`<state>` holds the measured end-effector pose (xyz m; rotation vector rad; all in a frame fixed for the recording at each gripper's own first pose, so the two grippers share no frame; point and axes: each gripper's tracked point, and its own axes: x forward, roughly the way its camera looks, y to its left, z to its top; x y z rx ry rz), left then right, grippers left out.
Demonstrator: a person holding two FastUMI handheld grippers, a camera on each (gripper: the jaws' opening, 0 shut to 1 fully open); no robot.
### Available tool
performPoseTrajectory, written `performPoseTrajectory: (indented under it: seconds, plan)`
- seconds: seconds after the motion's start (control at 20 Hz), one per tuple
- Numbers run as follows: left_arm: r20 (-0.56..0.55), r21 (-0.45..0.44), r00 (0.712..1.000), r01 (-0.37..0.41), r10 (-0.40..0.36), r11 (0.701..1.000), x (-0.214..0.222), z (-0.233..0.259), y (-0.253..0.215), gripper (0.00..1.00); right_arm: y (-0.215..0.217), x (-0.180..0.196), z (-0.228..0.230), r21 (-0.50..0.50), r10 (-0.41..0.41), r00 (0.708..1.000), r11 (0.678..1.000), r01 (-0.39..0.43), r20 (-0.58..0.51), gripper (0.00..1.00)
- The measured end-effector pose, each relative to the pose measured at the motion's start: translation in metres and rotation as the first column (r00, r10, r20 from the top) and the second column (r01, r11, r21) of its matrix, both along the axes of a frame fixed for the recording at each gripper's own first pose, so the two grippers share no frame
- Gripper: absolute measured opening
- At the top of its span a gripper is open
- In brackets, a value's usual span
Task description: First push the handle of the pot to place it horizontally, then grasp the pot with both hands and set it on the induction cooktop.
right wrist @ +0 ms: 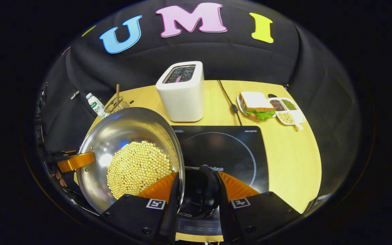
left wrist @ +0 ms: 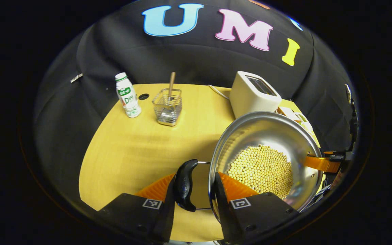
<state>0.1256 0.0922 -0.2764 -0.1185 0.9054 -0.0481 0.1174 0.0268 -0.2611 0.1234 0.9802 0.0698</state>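
Note:
A steel pot (left wrist: 267, 136) with yellow beans (left wrist: 260, 168) in its bottom sits close in front of both cameras. My left gripper (left wrist: 196, 190) is shut on one black side handle (left wrist: 185, 185): one finger is outside it and the other is inside the rim. My right gripper (right wrist: 197, 190) is shut the same way on the opposite black handle (right wrist: 204, 190) of the pot (right wrist: 128, 136). Each view shows the other gripper's orange finger at the pot's far rim. The black induction cooktop (right wrist: 230, 149) lies just right of the pot, whose rim overlaps its left edge.
A white toaster (right wrist: 182, 92) stands behind the cooktop, its cable (right wrist: 228, 98) running beside it. A sandwich plate (right wrist: 255, 105) and a divided dish (right wrist: 286, 110) lie at the back right. A drink bottle (left wrist: 127, 95) and a wire basket (left wrist: 167, 107) stand at the back left of the yellow table (left wrist: 131, 153).

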Motion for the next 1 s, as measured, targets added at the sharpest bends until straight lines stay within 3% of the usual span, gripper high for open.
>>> performPoseTrajectory:
  seconds: [0.55, 1.0]
  plan:
    - [-0.001, -0.007, 0.998, 0.055, -0.055, 0.998, 0.025, -0.007, -0.094, 0.58, -0.094, 0.004, -0.017, -0.006, -0.045, 0.999, 0.999, 0.045, -0.014, 0.54]
    - [-0.001, -0.008, 0.997, 0.074, -0.074, 0.997, 0.048, -0.021, -0.132, 0.58, -0.132, 0.019, -0.035, -0.01, -0.065, 0.998, 0.998, 0.065, -0.018, 0.54]
